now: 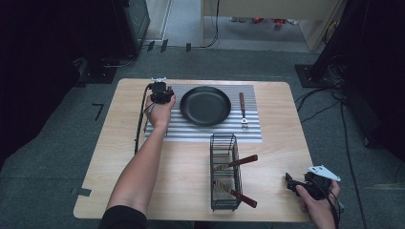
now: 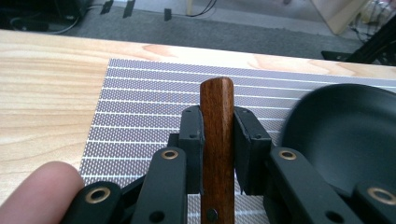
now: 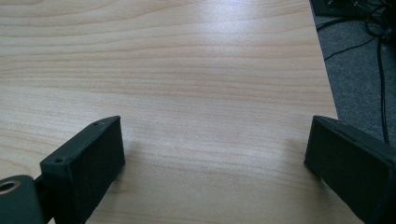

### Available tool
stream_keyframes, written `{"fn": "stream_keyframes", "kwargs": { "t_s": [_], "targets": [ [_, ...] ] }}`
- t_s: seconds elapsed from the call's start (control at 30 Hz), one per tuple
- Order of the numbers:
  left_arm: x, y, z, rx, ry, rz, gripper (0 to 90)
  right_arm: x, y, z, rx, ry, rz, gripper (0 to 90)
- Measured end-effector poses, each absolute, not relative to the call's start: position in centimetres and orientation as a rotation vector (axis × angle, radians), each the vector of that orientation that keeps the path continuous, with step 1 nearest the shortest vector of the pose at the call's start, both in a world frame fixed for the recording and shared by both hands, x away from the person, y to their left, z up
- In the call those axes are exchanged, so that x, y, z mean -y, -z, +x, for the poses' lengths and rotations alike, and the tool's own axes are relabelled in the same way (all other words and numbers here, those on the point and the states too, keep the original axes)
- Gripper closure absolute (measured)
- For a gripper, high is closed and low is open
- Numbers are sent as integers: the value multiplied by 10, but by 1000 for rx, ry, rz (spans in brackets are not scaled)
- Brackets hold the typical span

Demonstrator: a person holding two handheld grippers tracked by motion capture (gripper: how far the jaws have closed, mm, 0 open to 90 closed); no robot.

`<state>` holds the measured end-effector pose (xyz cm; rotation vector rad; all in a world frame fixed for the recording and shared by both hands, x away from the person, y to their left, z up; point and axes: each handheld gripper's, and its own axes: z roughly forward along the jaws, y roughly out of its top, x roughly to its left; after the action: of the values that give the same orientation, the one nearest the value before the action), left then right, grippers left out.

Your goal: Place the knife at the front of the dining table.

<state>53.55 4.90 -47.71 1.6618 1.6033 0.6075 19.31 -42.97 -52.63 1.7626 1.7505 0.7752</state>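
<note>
At the lower right of the high view, the right gripper rests on the bare tabletop with its fingers spread wide apart and nothing between them; in the right gripper view there is plain wood grain under them and the tabletop's edge at the upper right.

Just left of it, in the lower middle of the high view, stands 1 black wire basket. 2 wooden-handled utensils lie in it, their brown handles sticking out over its right side, 1 toward the upper right and 1 toward the lower right.

Beyond the basket lies 1 striped grey placemat. On it sit 1 black frying pan in the middle and 1 wooden-handled utensil at the right, lying lengthwise with its metal end toward the basket.

At the upper left of the mat, the left gripper sits just beside the pan's left rim. Its fingers are clamped on 1 dark wooden handle, which stands upright between them above the mat in the left gripper view. The pan curves in at the right of that frame, close to the handle but apart from it.
</note>
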Motion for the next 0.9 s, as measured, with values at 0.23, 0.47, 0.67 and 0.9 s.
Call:
{"fn": "stream_keyframes", "kwargs": {
  "t_s": [0.23, 0.47, 0.67, 0.9],
  "targets": [
    [-49, 498, 549, -1682, -583, 1641, 764, 430, 526, 193, -1751, -776, 1763, 45],
    [-48, 510, 554, -1713, -566, 1657, 758, 430, 526, 193, -1751, -776, 1764, 44],
    [-49, 510, 556, -1687, -550, 1659, 727, 430, 526, 193, -1753, -779, 1763, 44],
    [-59, 497, 560, -1663, -447, 1667, 564, 430, 526, 193, -1759, -783, 1757, 45]
  ]
}}
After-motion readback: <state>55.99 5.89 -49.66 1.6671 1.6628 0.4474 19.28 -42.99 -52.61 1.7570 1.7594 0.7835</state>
